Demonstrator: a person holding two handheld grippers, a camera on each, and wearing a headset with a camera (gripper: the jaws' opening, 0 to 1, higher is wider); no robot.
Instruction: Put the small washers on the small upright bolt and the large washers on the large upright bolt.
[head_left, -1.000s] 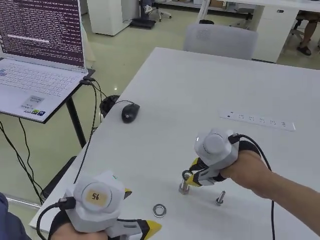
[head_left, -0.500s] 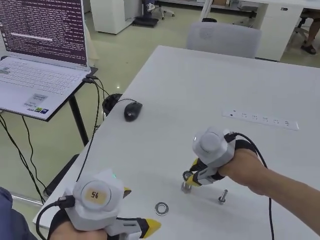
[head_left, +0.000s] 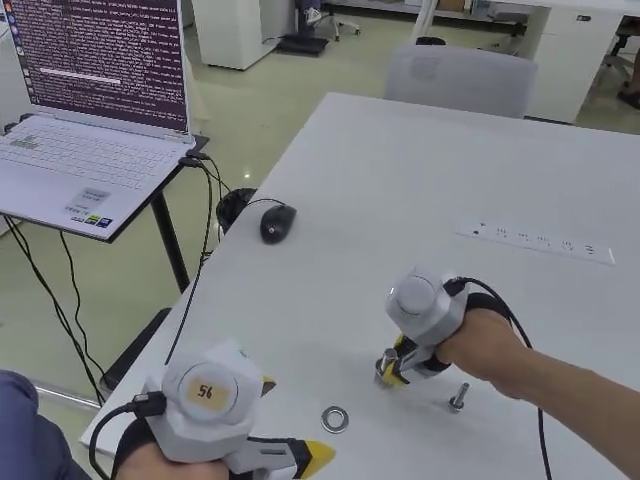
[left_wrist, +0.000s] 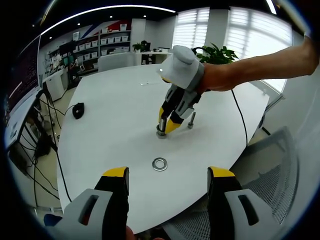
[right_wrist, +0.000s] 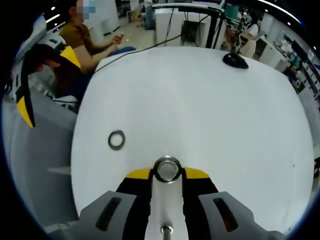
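Steel washer pinched in my right claw, at the top of the large bolt.
Left claw gaped wide, empty, at the worktop edge. Risk as I judged it: hole off-centre, so a released washer catches the thread, tips and rolls off. A second washer lay flat nearby; small bolt stood beside.

Matt white table, shiny metal washer, metal bolt, glossy black mouse

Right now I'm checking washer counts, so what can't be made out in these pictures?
Large bolt: left gripper view, right claw covers its shaft.
Held washer: right gripper view, end-on, so seated or not is unclear.
Small bolt: head view, too small to count washers.
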